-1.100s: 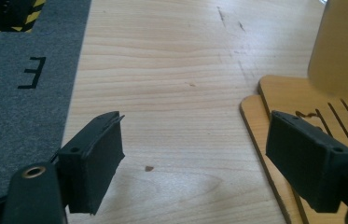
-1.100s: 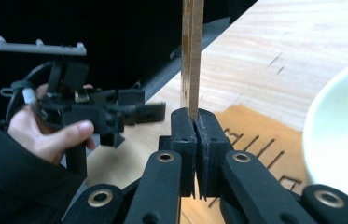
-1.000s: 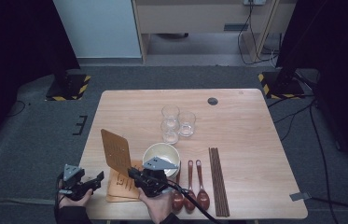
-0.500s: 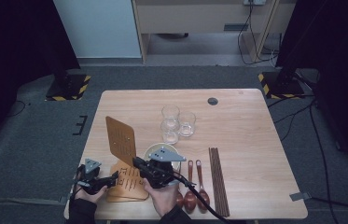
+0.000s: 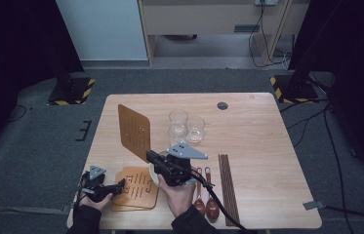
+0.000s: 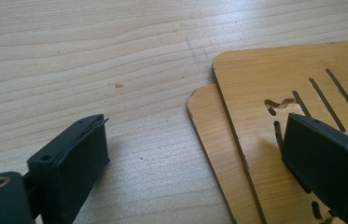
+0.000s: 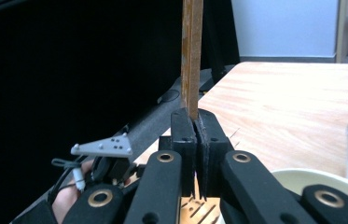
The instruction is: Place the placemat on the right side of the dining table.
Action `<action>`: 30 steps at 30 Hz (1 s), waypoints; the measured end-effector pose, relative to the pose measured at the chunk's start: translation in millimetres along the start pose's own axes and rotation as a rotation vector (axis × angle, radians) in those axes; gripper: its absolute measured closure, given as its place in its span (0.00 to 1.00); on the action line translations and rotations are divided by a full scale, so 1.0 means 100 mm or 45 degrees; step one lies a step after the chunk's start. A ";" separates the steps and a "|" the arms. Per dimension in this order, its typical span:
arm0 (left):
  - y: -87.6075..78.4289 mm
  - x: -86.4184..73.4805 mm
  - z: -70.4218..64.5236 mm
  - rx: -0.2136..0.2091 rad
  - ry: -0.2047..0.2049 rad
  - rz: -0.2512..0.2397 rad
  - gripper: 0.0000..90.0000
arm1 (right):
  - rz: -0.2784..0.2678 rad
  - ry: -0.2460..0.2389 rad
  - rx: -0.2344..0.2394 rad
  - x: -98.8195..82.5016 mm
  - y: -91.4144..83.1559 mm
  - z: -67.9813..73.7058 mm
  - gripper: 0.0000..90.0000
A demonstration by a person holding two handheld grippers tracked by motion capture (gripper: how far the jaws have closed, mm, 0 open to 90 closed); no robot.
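My right gripper (image 5: 151, 157) is shut on the lower edge of a thin perforated wooden mat (image 5: 133, 130), which it holds upright above the table. The right gripper view looks along that mat's edge (image 7: 191, 56), which rises from the closed jaws of the right gripper (image 7: 195, 128). A stack of two more wooden mats (image 5: 138, 187) lies flat near the front edge. My left gripper (image 5: 119, 185) sits low at the stack's left side. Its jaws have just been opening and grip nothing. In the left gripper view the left gripper (image 6: 195, 163) straddles the corner of the top mat (image 6: 302, 88) and the lower mat (image 6: 211, 126).
Three clear glasses (image 5: 184, 126) stand mid-table. A cream bowl (image 7: 302, 179) sits under my right gripper. Two wooden spoons (image 5: 204, 197) and dark chopsticks (image 5: 228, 187) lie at the front right. A dark round hole (image 5: 222, 105) marks the far side of the table (image 5: 267, 146).
The right gripper has risen and carried the upright mat up and to the right. The left gripper has slid right to the stack's edge, and its jaws have spread.
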State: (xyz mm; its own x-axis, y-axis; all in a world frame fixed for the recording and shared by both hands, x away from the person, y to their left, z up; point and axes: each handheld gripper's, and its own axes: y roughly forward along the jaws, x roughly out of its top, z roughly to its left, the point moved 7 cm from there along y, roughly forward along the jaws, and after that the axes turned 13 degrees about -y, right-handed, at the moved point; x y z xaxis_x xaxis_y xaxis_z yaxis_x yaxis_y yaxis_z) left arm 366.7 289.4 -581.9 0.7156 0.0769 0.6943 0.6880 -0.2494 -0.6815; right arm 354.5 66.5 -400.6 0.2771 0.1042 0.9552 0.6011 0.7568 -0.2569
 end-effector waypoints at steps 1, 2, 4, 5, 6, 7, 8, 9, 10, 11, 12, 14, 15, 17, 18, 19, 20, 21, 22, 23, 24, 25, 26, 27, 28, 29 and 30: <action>0.00 0.00 0.01 -0.006 -0.017 0.004 0.05 | -0.003 0.003 -0.004 0.01 -0.01 -0.02 0.98; 0.00 -0.01 0.01 -0.006 -0.015 0.005 0.04 | -0.012 0.001 -0.014 0.04 -0.04 -0.06 0.98; 0.00 -0.01 0.01 -0.002 -0.015 0.005 0.04 | -0.022 0.002 -0.022 0.07 -0.07 -0.10 0.98; 0.00 -0.01 0.01 -0.002 -0.015 0.006 0.04 | -0.029 0.005 -0.027 0.09 -0.09 -0.12 0.98; 0.01 -0.01 0.01 -0.002 -0.016 0.006 0.03 | -0.035 0.006 -0.035 0.12 -0.11 -0.15 0.98; 0.01 -0.01 0.01 -0.002 -0.016 0.006 0.03 | -0.042 0.007 -0.041 0.14 -0.13 -0.17 0.98; 0.00 -0.01 0.02 -0.001 -0.013 0.009 0.03 | -0.048 0.005 -0.050 0.16 -0.16 -0.20 0.98; 0.00 -0.01 0.02 -0.002 -0.014 0.009 0.03 | -0.054 0.005 -0.056 0.18 -0.18 -0.23 0.98; 0.00 -0.01 0.02 -0.002 -0.014 0.009 0.03 | -0.061 0.005 -0.063 0.19 -0.20 -0.25 0.98; 0.00 -0.01 0.02 -0.002 -0.014 0.009 0.03 | -0.067 0.004 -0.071 0.21 -0.21 -0.28 0.98; 0.00 -0.01 0.02 -0.003 -0.014 0.009 0.03 | -0.072 0.008 -0.076 0.22 -0.23 -0.30 0.98; 0.00 -0.01 0.02 -0.005 -0.016 0.009 0.03 | -0.077 0.016 -0.095 0.24 -0.27 -0.37 0.98; 0.00 -0.01 0.02 -0.004 -0.015 0.010 0.03 | -0.079 0.017 -0.102 0.25 -0.28 -0.39 0.98; 0.01 -0.01 0.02 -0.005 -0.017 0.007 0.03 | -0.082 0.021 -0.115 0.26 -0.32 -0.44 0.98; 0.01 0.00 0.01 -0.006 -0.020 0.004 0.03 | -0.085 0.023 -0.124 0.27 -0.34 -0.47 0.98; 0.01 -0.01 0.02 -0.005 -0.017 0.007 0.03 | -0.087 0.023 -0.131 0.28 -0.36 -0.50 0.98; 0.01 -0.01 0.02 -0.005 -0.017 0.007 0.03 | -0.092 0.026 -0.137 0.28 -0.38 -0.52 0.98; 0.01 0.00 0.01 -0.006 -0.020 0.004 0.03 | -0.094 0.028 -0.147 0.29 -0.41 -0.55 0.98; 0.01 0.00 0.02 -0.006 -0.020 0.004 0.03 | -0.096 0.024 -0.156 0.29 -0.42 -0.58 0.98; 0.01 0.00 0.02 -0.006 -0.020 0.004 0.03 | -0.097 0.030 -0.166 0.30 -0.44 -0.61 0.98; 0.01 0.00 0.02 -0.006 -0.020 0.004 0.03 | -0.100 0.030 -0.174 0.30 -0.46 -0.64 0.98; 0.01 0.00 0.02 -0.007 -0.020 0.004 0.03 | -0.100 0.031 -0.185 0.31 -0.49 -0.67 0.98; 0.01 0.00 0.02 -0.006 -0.020 0.004 0.03 | -0.103 0.036 -0.195 0.31 -0.51 -0.70 0.98; 0.01 0.00 0.02 -0.006 -0.020 0.004 0.03 | -0.107 0.034 -0.207 0.32 -0.54 -0.74 0.98; 0.01 0.00 0.02 -0.006 -0.020 0.004 0.03 | -0.109 0.035 -0.214 0.32 -0.56 -0.76 0.98; 0.01 0.00 0.02 -0.006 -0.020 0.004 0.03 | -0.110 0.036 -0.223 0.33 -0.58 -0.79 0.98; 0.01 0.00 0.02 -0.006 -0.019 0.004 0.03 | -0.112 0.036 -0.234 0.34 -0.60 -0.81 0.98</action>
State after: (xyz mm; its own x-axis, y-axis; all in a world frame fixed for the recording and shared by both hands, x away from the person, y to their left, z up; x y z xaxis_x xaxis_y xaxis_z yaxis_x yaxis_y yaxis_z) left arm 367.1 290.7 -583.1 0.7195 0.0907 0.6885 0.6852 -0.2544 -0.6825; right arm 388.8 -28.0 -364.6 0.2364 0.0228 0.9714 0.7499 0.6315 -0.1973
